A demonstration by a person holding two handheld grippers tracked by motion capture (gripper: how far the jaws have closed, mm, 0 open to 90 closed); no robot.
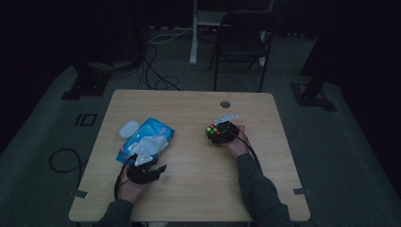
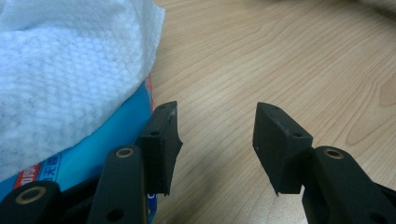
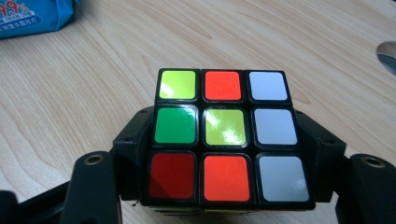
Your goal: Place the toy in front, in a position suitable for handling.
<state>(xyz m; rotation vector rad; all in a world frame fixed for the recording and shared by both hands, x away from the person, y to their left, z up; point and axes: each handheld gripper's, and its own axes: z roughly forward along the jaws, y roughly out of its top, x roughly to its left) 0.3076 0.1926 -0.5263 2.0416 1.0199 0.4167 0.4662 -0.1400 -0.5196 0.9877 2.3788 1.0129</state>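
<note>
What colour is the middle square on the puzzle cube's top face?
Yellow-green, clearest in the right gripper view, on the puzzle cube.

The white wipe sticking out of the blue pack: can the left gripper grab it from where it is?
Probably yes. The left gripper has its jaws open with nothing between them, and the white wipe lies right beside it on the blue pack, uncovered.

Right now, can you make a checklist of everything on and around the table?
Surface: wooden table, round hole near far edge.
Job's things: puzzle cube, mixed colours; blue wipes pack, white wipe sticking out.
Clutter: small white lid beside the pack.
Grippers: left gripper open, nothing between its jaws; right gripper shut on the cube.
Cables: black ones trail from both grippers; more on the floor.
Surroundings: dark room, chair behind the table.
</note>
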